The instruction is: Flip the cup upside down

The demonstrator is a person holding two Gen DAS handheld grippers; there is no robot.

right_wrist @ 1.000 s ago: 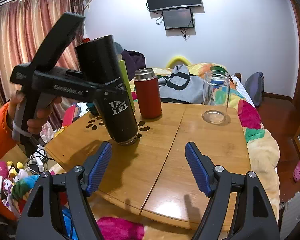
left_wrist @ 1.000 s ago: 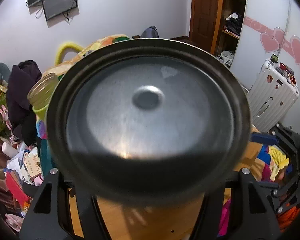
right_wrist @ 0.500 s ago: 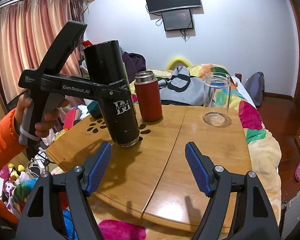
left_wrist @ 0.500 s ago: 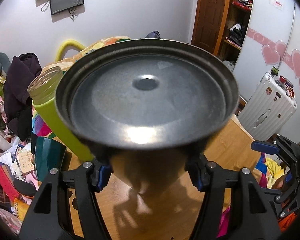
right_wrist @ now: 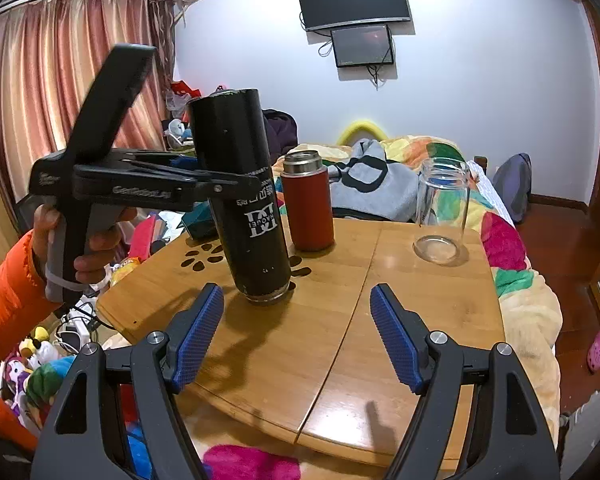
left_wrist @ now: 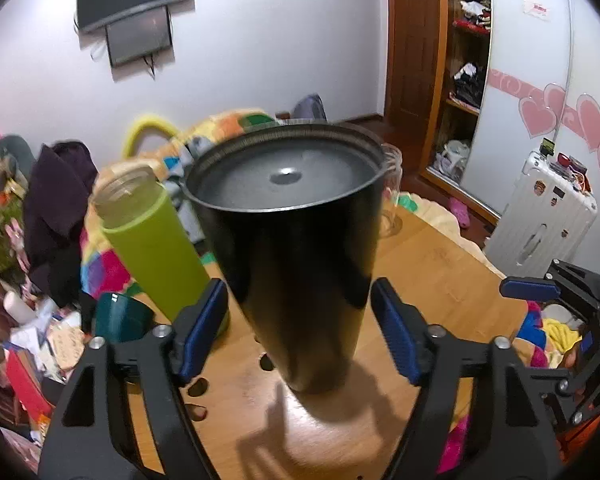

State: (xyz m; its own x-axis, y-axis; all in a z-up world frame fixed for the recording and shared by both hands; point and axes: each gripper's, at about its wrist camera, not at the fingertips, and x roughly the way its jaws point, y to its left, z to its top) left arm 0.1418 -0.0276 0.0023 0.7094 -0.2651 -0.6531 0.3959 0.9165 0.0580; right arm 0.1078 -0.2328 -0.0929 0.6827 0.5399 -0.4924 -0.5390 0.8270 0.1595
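Observation:
A tall black cup (left_wrist: 300, 264) stands upside down on the wooden table (left_wrist: 440, 280), its logo inverted and its mouth on the wood; it also shows in the right wrist view (right_wrist: 248, 208). My left gripper (left_wrist: 300, 328) is open, its blue pads on either side of the cup with gaps, not touching. In the right wrist view the left gripper (right_wrist: 196, 176) is level with the cup's middle. My right gripper (right_wrist: 296, 340) is open and empty above the table's near edge, a short way in front of the cup.
A green bottle (left_wrist: 156, 240) stands just left of the cup. A red thermos (right_wrist: 308, 200) and a clear glass jar (right_wrist: 440, 208) stand farther back on the table. A bed with clothes lies behind, clutter on the floor to the left, a white suitcase (left_wrist: 540, 224) to the right.
The cup went from tilted to standing mouth-down on the table. My left gripper opened, let go of it and drew back a little. The right gripper stayed still.

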